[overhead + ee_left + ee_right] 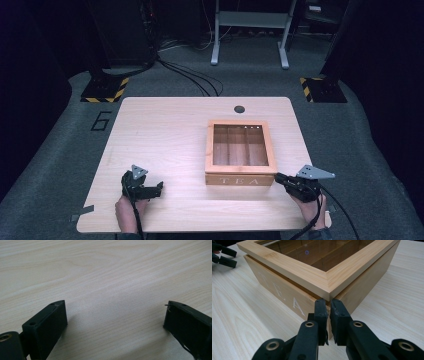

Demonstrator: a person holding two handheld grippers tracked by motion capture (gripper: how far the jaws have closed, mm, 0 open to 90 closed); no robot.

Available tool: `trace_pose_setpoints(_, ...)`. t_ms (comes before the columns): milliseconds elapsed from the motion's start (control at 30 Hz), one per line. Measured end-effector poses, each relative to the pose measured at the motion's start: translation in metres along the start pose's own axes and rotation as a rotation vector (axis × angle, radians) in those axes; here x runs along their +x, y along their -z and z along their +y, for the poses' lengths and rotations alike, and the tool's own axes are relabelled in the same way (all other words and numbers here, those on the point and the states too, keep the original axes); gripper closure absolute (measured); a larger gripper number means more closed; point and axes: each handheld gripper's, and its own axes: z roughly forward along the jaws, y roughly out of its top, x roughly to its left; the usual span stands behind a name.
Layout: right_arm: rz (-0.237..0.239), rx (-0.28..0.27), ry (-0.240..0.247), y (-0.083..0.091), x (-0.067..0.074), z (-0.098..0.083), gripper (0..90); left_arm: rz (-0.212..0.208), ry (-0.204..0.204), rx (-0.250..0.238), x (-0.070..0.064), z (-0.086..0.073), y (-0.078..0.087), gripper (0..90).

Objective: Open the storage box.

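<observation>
My right tongs (328, 315) sit pressed almost together, nothing between the jaws, with their tips right at the near corner of the tea box (294, 287), just under the overhanging lid edge. I cannot tell whether the tips actually touch the wood. From above, my right tongs (278, 178) lie low on the tabletop (165, 125) beside the box's front right corner, my hand (312, 207) behind them at the near edge.

My left tongs (115, 317) are spread wide, both jaws hovering close over bare wood with nothing between them. In the high view the left tongs (159, 188) rest near the front left of the tabletop, well apart from the box, pointing toward it.

The tea box (240, 152) stands right of the middle of the tabletop, its front face lettered TEA and turned toward me. Its lid (317, 267) is a wooden frame around a clear pane, lying down on the box, and through it I see wooden dividers (239, 145) splitting the inside into long compartments.
</observation>
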Motion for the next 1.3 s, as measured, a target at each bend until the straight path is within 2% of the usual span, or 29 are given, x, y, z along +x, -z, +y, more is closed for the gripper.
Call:
trace_pose_setpoints(600, -0.014, -0.06, 0.007, 0.002, 0.001, 0.011, 83.5, 0.0, 0.0, 0.0, 0.0, 0.0, 0.0, 4.4)
trace_pose_setpoints(1300, -0.003, -0.091, 0.035, 0.0, -0.005, 0.04, 83.7, 0.0, 0.0, 0.0, 0.0, 0.0, 0.0, 4.4)
